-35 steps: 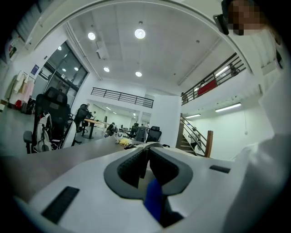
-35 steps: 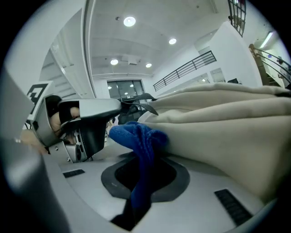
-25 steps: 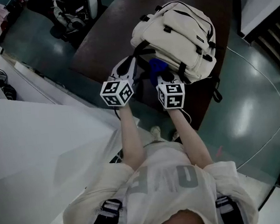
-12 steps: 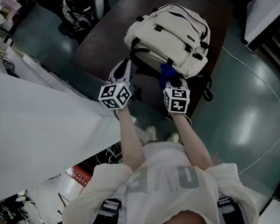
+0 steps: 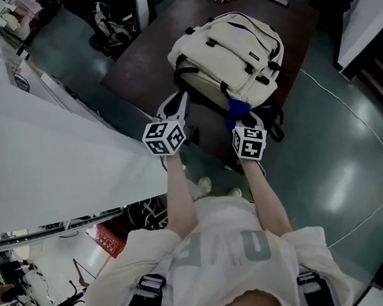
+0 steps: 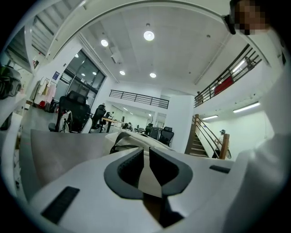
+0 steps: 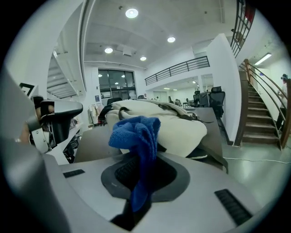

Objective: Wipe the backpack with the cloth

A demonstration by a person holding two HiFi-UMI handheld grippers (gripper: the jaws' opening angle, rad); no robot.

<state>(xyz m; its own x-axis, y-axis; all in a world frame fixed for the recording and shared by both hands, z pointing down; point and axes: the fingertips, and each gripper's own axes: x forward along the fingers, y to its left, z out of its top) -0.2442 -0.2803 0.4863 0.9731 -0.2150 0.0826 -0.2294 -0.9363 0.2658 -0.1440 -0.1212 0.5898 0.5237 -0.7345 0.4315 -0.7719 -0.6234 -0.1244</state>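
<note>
On the dark surface (image 5: 140, 63), upper centre of the head view: one cream backpack (image 5: 226, 52), laid flat, fitted with black straps and zips.

At the pack's near lower corner: one blue cloth (image 5: 237, 110), pinched between the closed jaws of the right claw (image 7: 142, 157).

Left claw (image 6: 146, 154): jaws held a narrow gap apart, nothing gripped, placed just beside the pack's near left edge.

Writing: large pale letters are carried on the person's shirt (image 5: 220, 246), too blurred to be read.

Change noted: since a second ago the cloth has been carried rightward along the pack's near edge, from its middle to the right corner.
</note>
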